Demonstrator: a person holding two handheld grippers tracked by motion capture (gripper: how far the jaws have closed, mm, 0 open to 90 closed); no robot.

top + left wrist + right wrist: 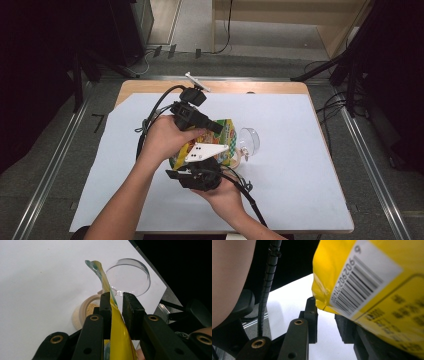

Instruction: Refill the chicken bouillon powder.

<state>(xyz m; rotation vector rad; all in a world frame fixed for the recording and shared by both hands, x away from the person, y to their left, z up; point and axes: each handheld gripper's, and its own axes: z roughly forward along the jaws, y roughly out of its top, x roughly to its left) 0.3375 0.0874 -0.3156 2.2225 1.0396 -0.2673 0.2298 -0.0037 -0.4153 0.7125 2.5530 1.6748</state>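
Presently a white sheet (300, 165) covers the table (150, 86), and above its middle both hands hold a yellow pouch (227, 135) between the two grippers. The left gripper (116, 303) has its jaws narrowed onto the pouch's thin upper edge, with a clear round lid (131, 276) and a small tan cup of granules (86, 311) on the sheet just beyond. The right gripper (325, 315) sits under the pouch's barcode end; I cannot tell whether its jaws press on it.

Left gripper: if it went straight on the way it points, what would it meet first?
Probably the clear lid and the small tub just beyond the left gripper, which grips the yellow pouch; depth is uncertain.
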